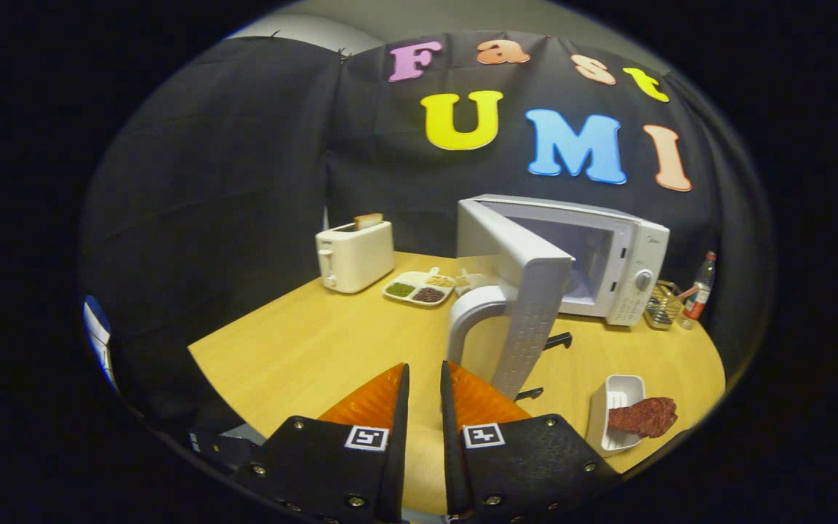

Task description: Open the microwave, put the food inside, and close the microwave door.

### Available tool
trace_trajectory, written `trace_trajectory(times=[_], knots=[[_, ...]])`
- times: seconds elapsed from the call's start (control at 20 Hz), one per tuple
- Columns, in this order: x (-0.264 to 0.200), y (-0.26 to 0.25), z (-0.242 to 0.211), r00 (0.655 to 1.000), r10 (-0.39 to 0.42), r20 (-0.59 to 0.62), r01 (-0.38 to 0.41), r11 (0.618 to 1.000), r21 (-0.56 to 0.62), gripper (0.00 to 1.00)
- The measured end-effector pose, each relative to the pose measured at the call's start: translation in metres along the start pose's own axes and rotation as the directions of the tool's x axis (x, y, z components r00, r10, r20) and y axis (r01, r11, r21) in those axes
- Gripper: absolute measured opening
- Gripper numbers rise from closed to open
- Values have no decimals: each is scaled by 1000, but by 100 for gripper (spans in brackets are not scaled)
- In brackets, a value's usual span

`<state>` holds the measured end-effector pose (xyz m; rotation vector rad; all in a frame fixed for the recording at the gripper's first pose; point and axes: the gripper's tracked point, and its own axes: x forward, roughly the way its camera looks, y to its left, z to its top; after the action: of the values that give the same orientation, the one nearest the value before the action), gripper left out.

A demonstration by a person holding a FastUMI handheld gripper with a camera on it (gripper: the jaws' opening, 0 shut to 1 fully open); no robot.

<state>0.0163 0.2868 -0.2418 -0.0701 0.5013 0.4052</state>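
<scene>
A round wooden worktop point(302, 349) carries everything. At its far edge stands a white microwave point(608, 255), its door point(521, 306) swung wide open toward the camera, edge-on, curved handle point(466, 320) facing the tongs. Its brand mark is too small to read. A white toaster point(353, 255) with a slice of bread up sits at the far left edge, a divided snack plate point(419, 287) between it and the microwave. Near the right front edge, a white tray point(612, 407) holds the food point(644, 416), a reddish-brown piece overhanging its rim. The tongs point(425, 378) hover low over the front edge, level, fingers nearly closed with a narrow gap, gripping nothing, just short of the door handle.
</scene>
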Motion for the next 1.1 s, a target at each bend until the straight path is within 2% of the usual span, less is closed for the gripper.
trace_trajectory(times=[0.2, 0.25, 0.3, 0.4, 0.65, 0.85, 1.1], knots=[[-23, 29, 2, 981, 192, -18, -193, 981, -36, 24], [-35, 34, 8, 971, 240, -13, -240, 970, -48, 27], [-42, 38, 12, 962, 274, -11, -274, 959, -66, 50], [-59, 30, 26, 960, 279, 24, -274, 955, -115, 97], [-85, -14, 75, 964, 221, 148, -201, 970, -138, 97], [-92, -78, 106, 970, 117, 213, -105, 992, -67, 97], [-91, -162, 111, 977, -30, 209, 22, 999, 39, 97]])
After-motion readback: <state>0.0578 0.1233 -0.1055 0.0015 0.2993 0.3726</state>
